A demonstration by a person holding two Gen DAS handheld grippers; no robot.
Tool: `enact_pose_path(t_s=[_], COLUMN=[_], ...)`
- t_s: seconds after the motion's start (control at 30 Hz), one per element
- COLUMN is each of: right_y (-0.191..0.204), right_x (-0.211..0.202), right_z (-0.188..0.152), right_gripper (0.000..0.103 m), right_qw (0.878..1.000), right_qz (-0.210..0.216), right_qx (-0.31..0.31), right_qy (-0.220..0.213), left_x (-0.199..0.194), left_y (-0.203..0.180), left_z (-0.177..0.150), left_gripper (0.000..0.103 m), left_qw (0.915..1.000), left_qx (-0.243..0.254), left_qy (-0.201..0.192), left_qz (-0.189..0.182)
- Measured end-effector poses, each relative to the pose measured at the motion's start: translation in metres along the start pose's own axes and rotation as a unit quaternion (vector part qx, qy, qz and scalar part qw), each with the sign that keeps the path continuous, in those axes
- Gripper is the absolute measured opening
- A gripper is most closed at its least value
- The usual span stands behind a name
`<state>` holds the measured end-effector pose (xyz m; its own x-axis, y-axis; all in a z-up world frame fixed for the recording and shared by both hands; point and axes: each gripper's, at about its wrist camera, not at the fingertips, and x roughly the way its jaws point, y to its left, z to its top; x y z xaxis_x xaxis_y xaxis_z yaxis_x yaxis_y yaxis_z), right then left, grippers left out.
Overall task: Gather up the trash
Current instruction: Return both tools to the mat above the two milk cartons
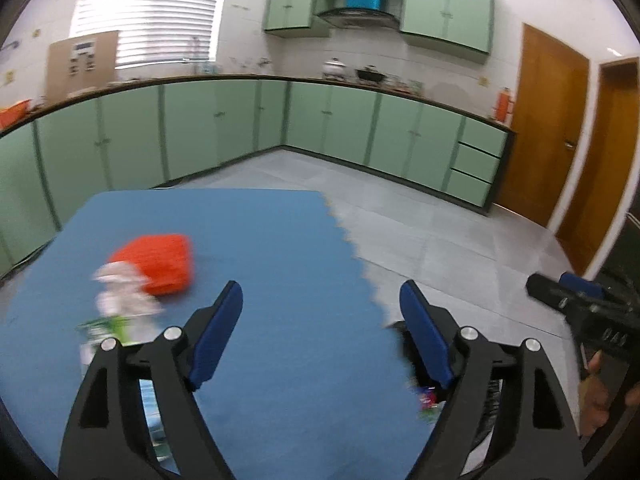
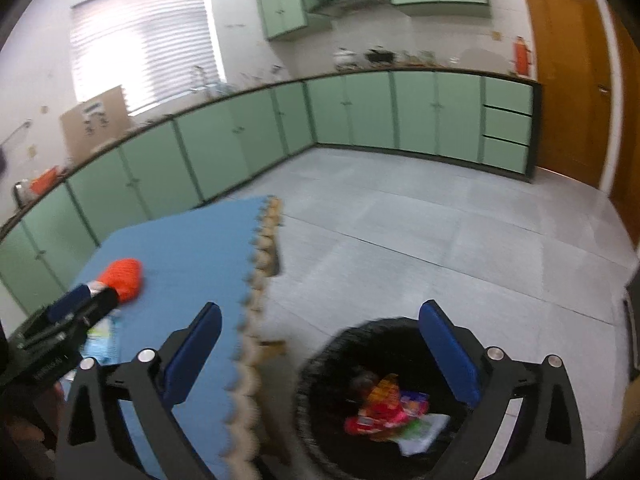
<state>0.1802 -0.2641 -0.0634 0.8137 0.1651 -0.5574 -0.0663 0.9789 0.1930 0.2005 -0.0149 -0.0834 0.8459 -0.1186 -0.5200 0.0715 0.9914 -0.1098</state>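
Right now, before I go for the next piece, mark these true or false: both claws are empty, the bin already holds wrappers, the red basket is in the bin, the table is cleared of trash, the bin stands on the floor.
1. Both claws are open and empty. True: the left claw and right claw hold nothing.
2. The bin already holds wrappers. True.
3. The red basket is in the bin. False: it lies on the blue table.
4. The table is cleared of trash. False: blurred packets remain beside the basket.
5. The bin stands on the floor. True, beside the table edge.
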Motion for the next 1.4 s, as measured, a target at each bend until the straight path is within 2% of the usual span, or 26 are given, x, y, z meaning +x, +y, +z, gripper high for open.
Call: enact_pose_path(t_s=[0.13, 0.3, 0.47, 0.7, 0.83, 1.07, 1.4], right_y=[0.041, 0.092, 0.137, 0.190, 0.212, 0.228, 0.244], right_x=[0.008, 0.019, 0.029, 0.049, 0.062, 0.072, 0.078], right_z=[-0.004, -0.018, -0.037, -0.065, -0.083, -0.106, -0.114], right_gripper=[0.097, 0.097, 0.097, 0.097, 0.097, 0.097, 0.094], right_qw=[0.999, 0.996, 0.992, 0.985, 0.980, 0.973, 0.969], right_qz=[0.039, 0.071, 0.101, 0.135, 0.129, 0.126, 0.126], right_qx=[-0.019, -0.047, -0.072, -0.108, -0.143, -0.170, -0.191], right_qy=[-0.004, -0.007, -0.002, 0.025, 0.052, 0.087, 0.096], left_x=[-0.022, -0.048, -0.065, -0.071, -0.072, -0.072, -0.070], left_y=[0.043, 0.099, 0.139, 0.171, 0.182, 0.195, 0.201], left_z=[-0.006, -0.020, -0.032, -0.052, -0.060, -0.067, -0.072], left_gripper=[0.079, 0.079, 0.079, 0.079, 0.079, 0.079, 0.079], left_qw=[0.9985, 0.9922, 0.9857, 0.9825, 0.9820, 0.9816, 0.9812], left_qx=[-0.006, -0.023, -0.042, -0.063, -0.073, -0.083, -0.090], left_qy=[-0.005, -0.005, -0.002, 0.010, 0.018, 0.021, 0.026], left_qz=[0.054, 0.123, 0.163, 0.175, 0.173, 0.171, 0.168])
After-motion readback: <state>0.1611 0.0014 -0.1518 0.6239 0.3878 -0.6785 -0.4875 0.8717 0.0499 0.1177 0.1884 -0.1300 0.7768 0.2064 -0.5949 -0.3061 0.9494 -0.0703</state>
